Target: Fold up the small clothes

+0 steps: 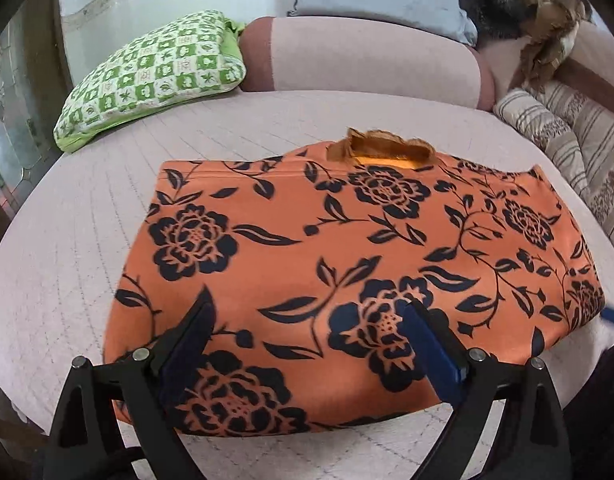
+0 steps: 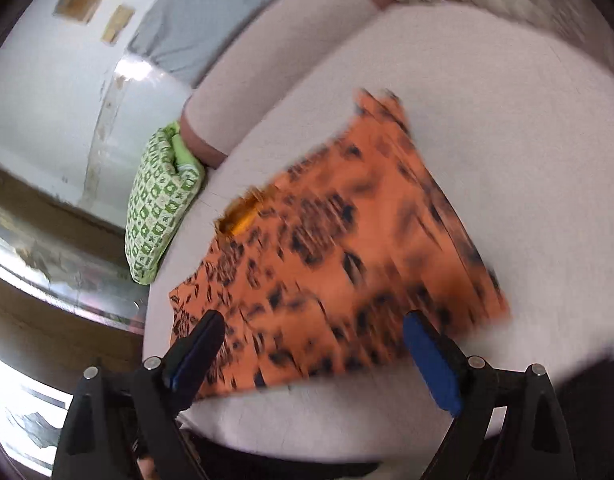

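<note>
Lying folded and flat on the pale pink bed point(image 1: 87, 208), centre of the left wrist view: orange floral garment point(image 1: 347, 248), neck opening at 12 o'clock. Hovering over its near edge at 6 o'clock, fingers spread wide and gripping nothing: left gripper point(image 1: 307, 320). Hanging likewise over the garment, jaws apart and empty, picture blurred: right gripper point(image 2: 313, 332). Resting at 10 o'clock: green checked pillow point(image 1: 151, 76).
</note>
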Demonstrator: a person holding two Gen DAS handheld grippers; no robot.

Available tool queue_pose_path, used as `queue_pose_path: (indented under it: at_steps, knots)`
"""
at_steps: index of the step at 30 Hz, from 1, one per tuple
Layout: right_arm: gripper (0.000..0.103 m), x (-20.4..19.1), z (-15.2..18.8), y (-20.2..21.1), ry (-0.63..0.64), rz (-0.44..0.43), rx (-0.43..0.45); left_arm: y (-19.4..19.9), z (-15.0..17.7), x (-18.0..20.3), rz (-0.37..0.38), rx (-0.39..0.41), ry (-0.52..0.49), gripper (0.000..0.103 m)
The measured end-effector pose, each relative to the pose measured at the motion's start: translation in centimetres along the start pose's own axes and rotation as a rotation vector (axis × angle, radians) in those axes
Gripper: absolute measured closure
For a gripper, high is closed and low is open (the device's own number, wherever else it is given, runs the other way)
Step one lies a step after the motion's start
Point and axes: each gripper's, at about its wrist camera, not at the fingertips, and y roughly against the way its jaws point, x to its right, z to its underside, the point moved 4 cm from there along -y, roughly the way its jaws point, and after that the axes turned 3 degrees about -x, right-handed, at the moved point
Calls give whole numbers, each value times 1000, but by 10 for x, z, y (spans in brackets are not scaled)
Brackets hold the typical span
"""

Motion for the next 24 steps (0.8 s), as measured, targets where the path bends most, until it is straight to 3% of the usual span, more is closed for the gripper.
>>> queue_pose_path:
  at_steps: [3, 7, 10, 12, 24]
  knots:
    - [10, 19, 9, -5, -51, -7, -24, 2, -4, 9, 13, 13, -24, 7]
    - [10, 36, -4, -10, -140, -41, 4, 6, -11, 22, 5, 48, -63, 7]
    - [10, 48, -15, -12, -209, -67, 9, -23, 0, 27, -47, -76, -105, 7]
    - [10, 50, -21, -11, -216, -71, 26, -22, 2, 29, -58, -46, -110, 7]
    - [10, 45, -34, -14, -204, -13, 84, -21, 1, 26, -41, -75, -84, 7]
